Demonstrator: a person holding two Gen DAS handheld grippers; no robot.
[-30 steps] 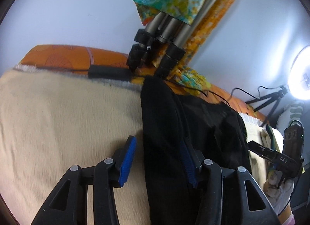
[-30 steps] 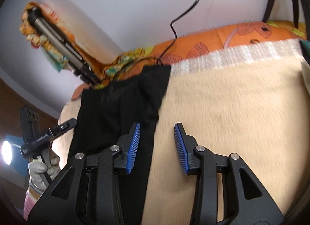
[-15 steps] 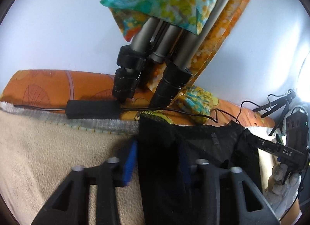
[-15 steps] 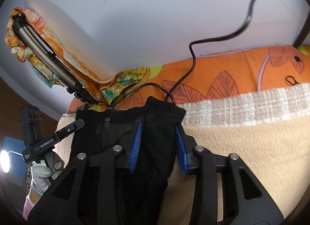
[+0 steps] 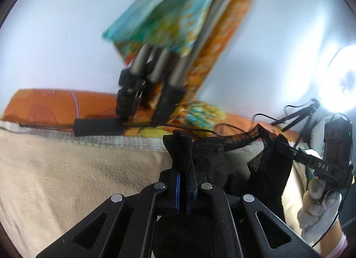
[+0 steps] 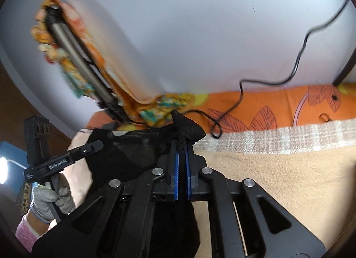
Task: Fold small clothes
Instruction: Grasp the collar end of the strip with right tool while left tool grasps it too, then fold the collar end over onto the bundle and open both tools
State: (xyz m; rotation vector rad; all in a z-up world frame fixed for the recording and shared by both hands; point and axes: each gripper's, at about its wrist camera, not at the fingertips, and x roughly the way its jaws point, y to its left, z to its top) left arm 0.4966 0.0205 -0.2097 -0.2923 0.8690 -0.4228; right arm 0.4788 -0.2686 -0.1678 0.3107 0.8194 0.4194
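On the left we are clamping the left gripper (image 5: 183, 188) tight on a corner of the black garment (image 5: 213, 158), its blue pads (image 5: 177, 191) pressed together with the mesh bunching up between them. The garment is stretching rightward across the beige blanket (image 5: 66, 169), just in front of the orange patterned sheet (image 5: 49, 107) and the tripod legs (image 5: 155, 69) draped with bright cloth. On the right we are pinching the right gripper (image 6: 182, 169) closed on the garment's other corner (image 6: 189, 127), beside the black cable (image 6: 242, 93) trailing over the sheet.
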